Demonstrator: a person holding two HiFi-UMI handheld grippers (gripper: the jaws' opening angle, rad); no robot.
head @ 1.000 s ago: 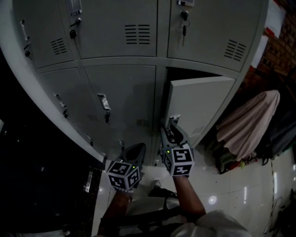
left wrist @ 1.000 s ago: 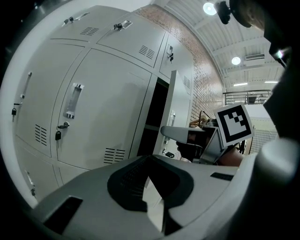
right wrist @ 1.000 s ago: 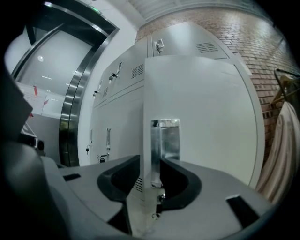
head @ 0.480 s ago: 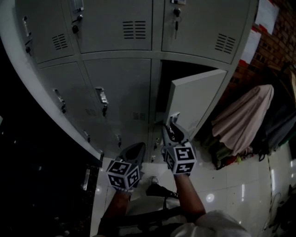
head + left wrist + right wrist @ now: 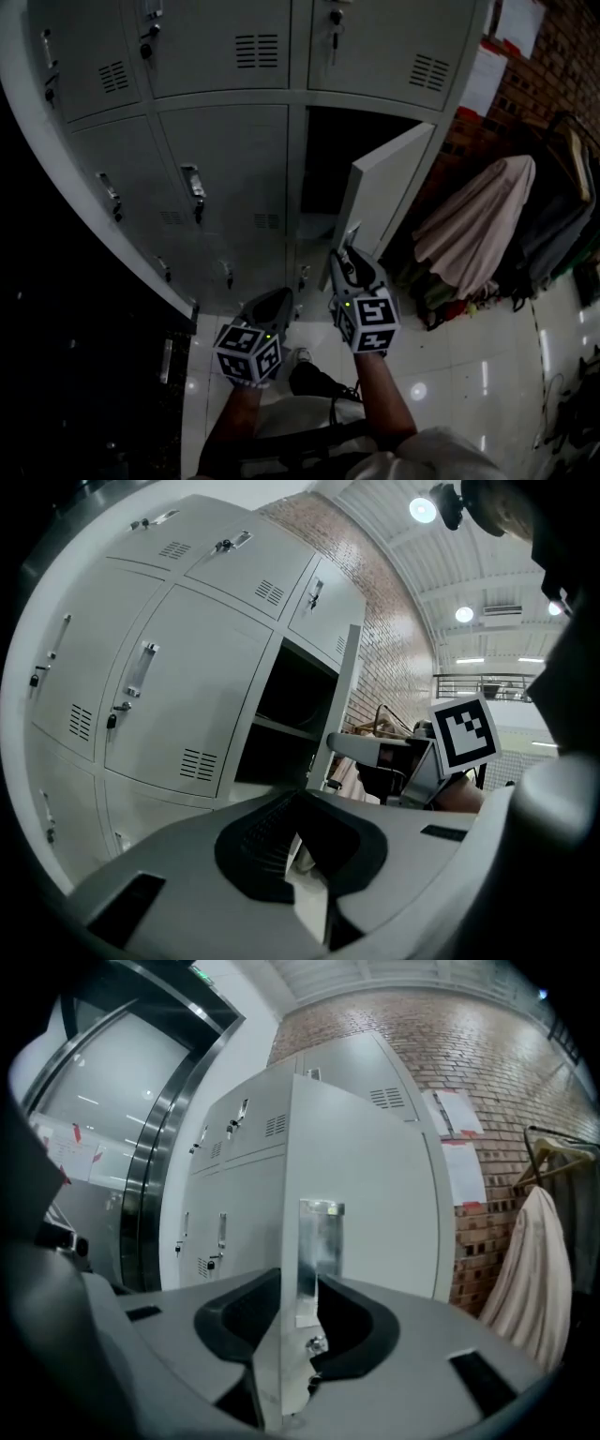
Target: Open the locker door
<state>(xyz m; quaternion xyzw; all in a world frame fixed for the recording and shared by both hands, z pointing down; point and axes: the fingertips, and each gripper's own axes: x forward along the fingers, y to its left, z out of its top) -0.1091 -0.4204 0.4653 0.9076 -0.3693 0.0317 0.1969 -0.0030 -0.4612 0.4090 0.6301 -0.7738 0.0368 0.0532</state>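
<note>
At the left of the head view stands a bank of pale grey steel lockers point(image 5: 225, 178), its doors shut, each with a slotted vent and a small handle. In front of it, low down, the left gripper point(image 5: 274, 302) hangs in the air well apart from any door. Its own view shows its dark pads meeting at the tips, clenched on nothing.

Just to the right is the grey metal locker door point(image 5: 389, 197), which belongs to the right-hand column below the top row. It stands swung part-way out from its dark open compartment point(image 5: 342, 150). The face turned toward the person is plain, flat and pale, and its far side lies by the right of the opening. The free edge points down toward the grippers. In the right gripper view the door is seen almost edge-on, with a shiny upright metal plate point(image 5: 314, 1260) fixed at that edge and a small lock part just under it.

The right gripper point(image 5: 352, 255) sits at the lower end of that free edge. Its jaws are opening, with the door's edge between them: one pad lies against the plain face, the other against the metal plate.

Further right a beige cloth point(image 5: 478, 225) hangs before a red brick wall point(image 5: 544, 66), over a glossy white tiled floor point(image 5: 469, 347).
</note>
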